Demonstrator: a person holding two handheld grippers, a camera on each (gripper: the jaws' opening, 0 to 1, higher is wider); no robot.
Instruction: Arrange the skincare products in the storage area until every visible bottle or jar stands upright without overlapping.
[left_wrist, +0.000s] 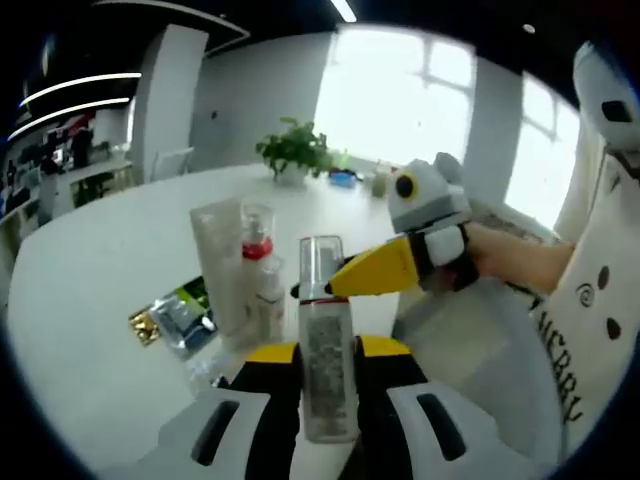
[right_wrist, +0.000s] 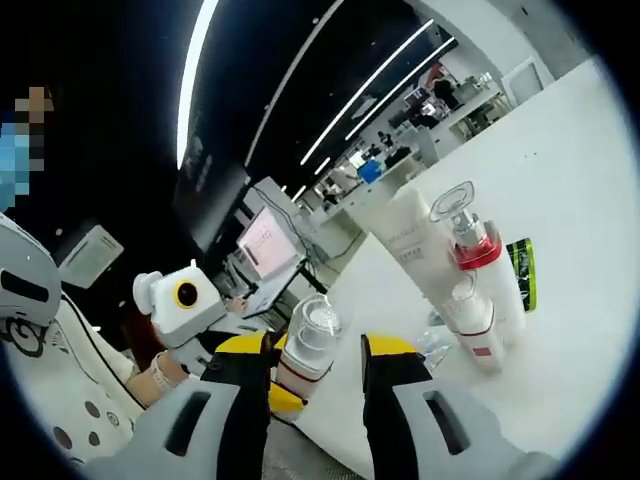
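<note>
A clear bottle (left_wrist: 325, 390) with a clear cap stands upright between my left gripper's (left_wrist: 328, 350) yellow-tipped jaws, which press on both its sides. My right gripper (left_wrist: 338, 280) comes in from the right at cap height. In the right gripper view the bottle's cap (right_wrist: 310, 340) sits between my right gripper's (right_wrist: 318, 350) jaws with a small gap showing on one side. Behind stand a white tube (left_wrist: 220, 265) (right_wrist: 410, 235), a bottle with a red collar (left_wrist: 257, 245) (right_wrist: 478, 255) and a small white bottle (left_wrist: 270, 295) (right_wrist: 472, 325), all upright and close together.
The white round table (left_wrist: 100, 270) (right_wrist: 580, 200) carries shiny sachets (left_wrist: 175, 318) left of the group and a green packet (right_wrist: 521, 272) behind it. A potted plant (left_wrist: 292, 150) stands at the far edge. A person's hand (left_wrist: 510, 262) holds the right gripper.
</note>
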